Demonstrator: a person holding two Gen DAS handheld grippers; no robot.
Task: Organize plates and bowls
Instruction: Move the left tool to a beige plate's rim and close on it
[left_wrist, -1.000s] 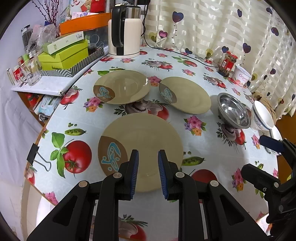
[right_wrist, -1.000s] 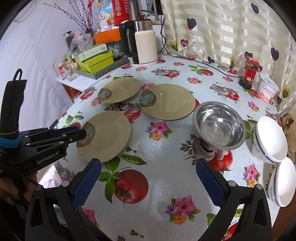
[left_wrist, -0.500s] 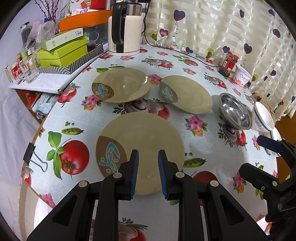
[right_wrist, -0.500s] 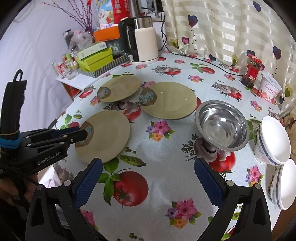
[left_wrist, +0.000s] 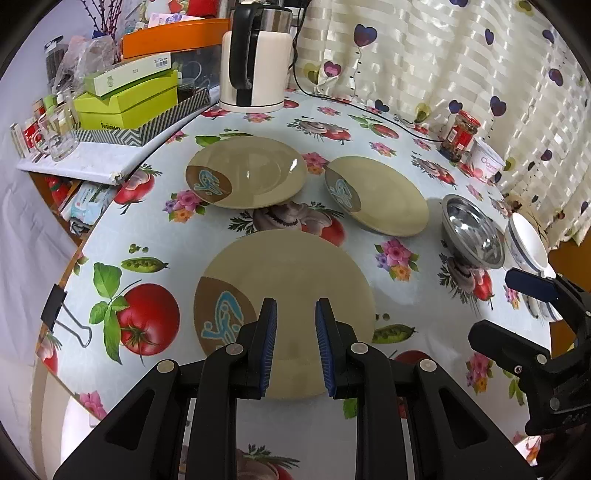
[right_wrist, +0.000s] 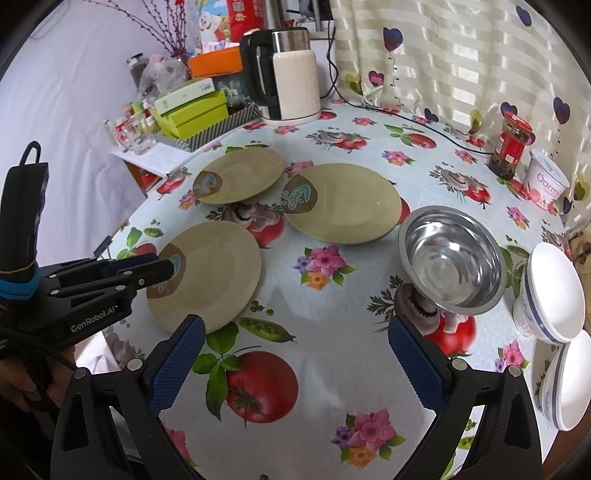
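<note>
Nothing on the bench has shifted against the earlier frames; only my view has crept a touch closer to the near plate, and both sets of jaws stand as they did.

My left gripper (left_wrist: 295, 341) has its jaws parted by a narrow gap, grasping nothing, hanging over the near rim of the nearest tan plate (left_wrist: 291, 295), which lies flat close to the bench's near-left edge. That plate is dead ahead of the left jaws and slightly beyond them, so I judge the left hand the nearer one for it. Being round, the plate has no long axis; what matters is that its rim faces the jaws edge-on from the near side.

My right gripper (right_wrist: 295, 363) is released wide, nothing between the jaws, above bare tablecloth (right_wrist: 332, 369) near the front edge. From it the steel bowl (right_wrist: 452, 258) lies ahead and to the right, and two white bowls (right_wrist: 554, 295) sit at the right edge, one nearer the front.

Further out, two more tan plates rest toward the middle: the left one (left_wrist: 245, 171) and the right one (left_wrist: 376, 195), apart from each other and from the near plate. The kettle (left_wrist: 255, 55) stands at the far edge.
</note>
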